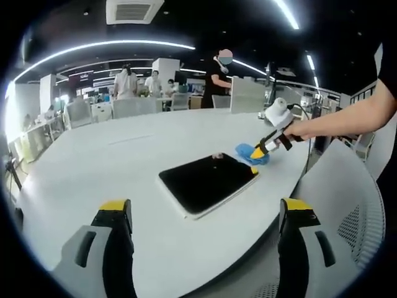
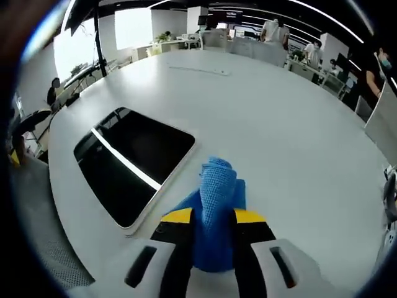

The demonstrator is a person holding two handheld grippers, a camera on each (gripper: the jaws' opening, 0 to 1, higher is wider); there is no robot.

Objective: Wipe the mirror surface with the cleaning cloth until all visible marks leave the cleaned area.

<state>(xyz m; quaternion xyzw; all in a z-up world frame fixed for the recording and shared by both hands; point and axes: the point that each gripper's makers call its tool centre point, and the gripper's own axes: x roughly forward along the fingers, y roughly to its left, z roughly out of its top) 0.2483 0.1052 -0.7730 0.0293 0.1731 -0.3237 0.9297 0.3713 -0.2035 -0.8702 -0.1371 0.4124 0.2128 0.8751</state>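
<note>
right gripper clamps cloth | mirror just beside, left

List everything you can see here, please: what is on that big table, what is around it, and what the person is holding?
Mirror: one, dark glass in a pale frame, flat on the table.
Cleaning cloth: one, blue, beside the mirror's edge, pinched in the right claw.
Table: one, white, large and rounded.
Chairs: several, pale, along the table's far side.
Mesh chair: one, white, at the near edge.
People: several, standing in the background.
Ceiling lights: long white strips overhead.
Left claw: yellow-tipped, black and grey, jaws wide apart, holding nothing.
Right claw: yellow-tipped, shut on the cloth.
Person's arm: one, reaching in from the right in the left gripper view.
</note>
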